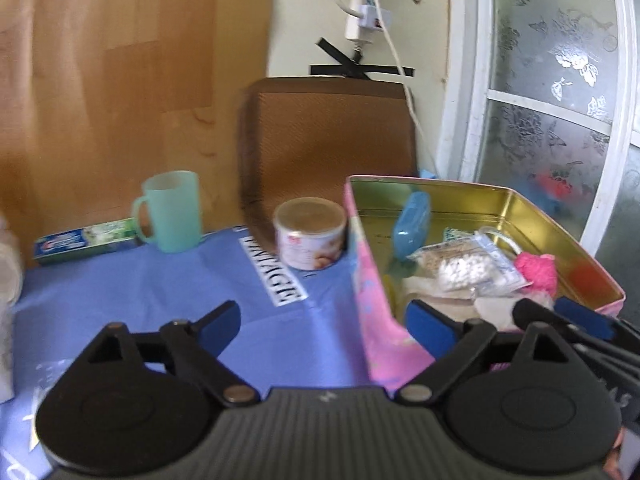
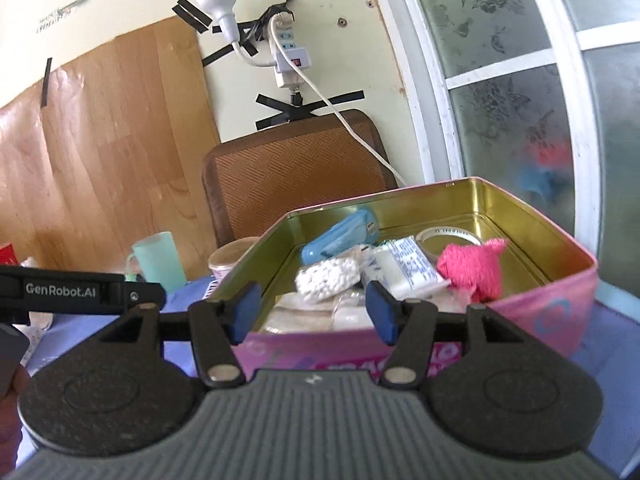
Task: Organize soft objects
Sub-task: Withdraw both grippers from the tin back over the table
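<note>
Left gripper: released, jaws wide, straddling the left wall of the pink metal tin.
Right gripper: released, at the tin's near rim.
Pink knitted soft toy: inside tin, right side.
Round can: touching tin's left wall.

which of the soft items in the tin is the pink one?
The knitted yarn piece at the right end of the tin, beside the tape roll. The bead bag and wrapped gauze pack are white.
</note>
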Motion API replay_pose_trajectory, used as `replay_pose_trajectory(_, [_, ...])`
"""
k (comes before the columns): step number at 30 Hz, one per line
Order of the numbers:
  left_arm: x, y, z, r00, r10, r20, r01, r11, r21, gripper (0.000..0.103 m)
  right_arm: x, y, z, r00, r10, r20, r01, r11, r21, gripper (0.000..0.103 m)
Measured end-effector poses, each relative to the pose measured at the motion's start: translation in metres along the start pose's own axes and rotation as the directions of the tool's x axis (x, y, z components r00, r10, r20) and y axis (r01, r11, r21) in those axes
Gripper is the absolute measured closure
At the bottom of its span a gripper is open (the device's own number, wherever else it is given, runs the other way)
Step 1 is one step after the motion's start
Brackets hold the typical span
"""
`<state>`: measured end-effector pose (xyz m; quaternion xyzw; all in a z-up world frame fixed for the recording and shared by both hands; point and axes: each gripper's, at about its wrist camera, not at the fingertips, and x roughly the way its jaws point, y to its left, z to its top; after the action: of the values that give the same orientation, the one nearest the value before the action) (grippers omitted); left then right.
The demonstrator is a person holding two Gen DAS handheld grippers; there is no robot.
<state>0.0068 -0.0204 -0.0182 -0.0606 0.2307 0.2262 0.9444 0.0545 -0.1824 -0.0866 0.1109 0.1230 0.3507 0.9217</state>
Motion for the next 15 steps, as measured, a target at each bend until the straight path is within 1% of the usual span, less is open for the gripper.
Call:
replay_pose_trajectory(2, [-0.008,0.006,-0.005,1.0,0.013,-0.002,-0.013,1.0,-0.004,0.009,-0.005,0.002,-0.002,1.0,0.021,-0.013,-0.02,0.999,0.03,0.041])
replay_pose_trajectory(4, [-0.015,0.011,-0.011,1.0,0.025,-0.004,-0.025,1.0,-0.01,0.005,-0.009,0.005,-0.005,0.999,0.041,-0.029,-0.039,0.998,0.047,0.041])
replay_pose_trajectory(6, [-0.02,0.015,-0.017,0.999,0.038,-0.006,-0.038,0.999,-0.017,0.005,-0.011,0.011,-0.008,0.997,0.059,-0.043,-0.056,0.997,0.052,0.041])
replay_pose_trajectory(9, [-0.025,0.021,-0.024,0.999,0.043,-0.019,-0.044,0.999,-0.026,0.005,-0.016,0.019,-0.009,0.997,0.068,-0.043,-0.066,0.997,0.046,0.04])
replay_pose_trajectory(12, [-0.03,0.025,-0.027,0.999,0.045,-0.021,-0.045,0.998,-0.032,0.003,-0.021,0.022,-0.008,0.996,0.078,-0.042,-0.075,0.995,0.062,0.034])
replay_pose_trajectory(13, [-0.032,0.026,-0.028,0.999,0.045,-0.02,-0.046,0.998,-0.032,0.0,-0.022,0.022,-0.007,0.996,0.081,-0.041,-0.078,0.994,0.07,0.032])
replay_pose_trajectory(15, [-0.035,0.025,-0.03,0.999,0.047,-0.014,-0.048,0.999,-0.026,0.0,-0.025,0.023,-0.007,0.996,0.083,-0.041,-0.08,0.993,0.083,0.029])
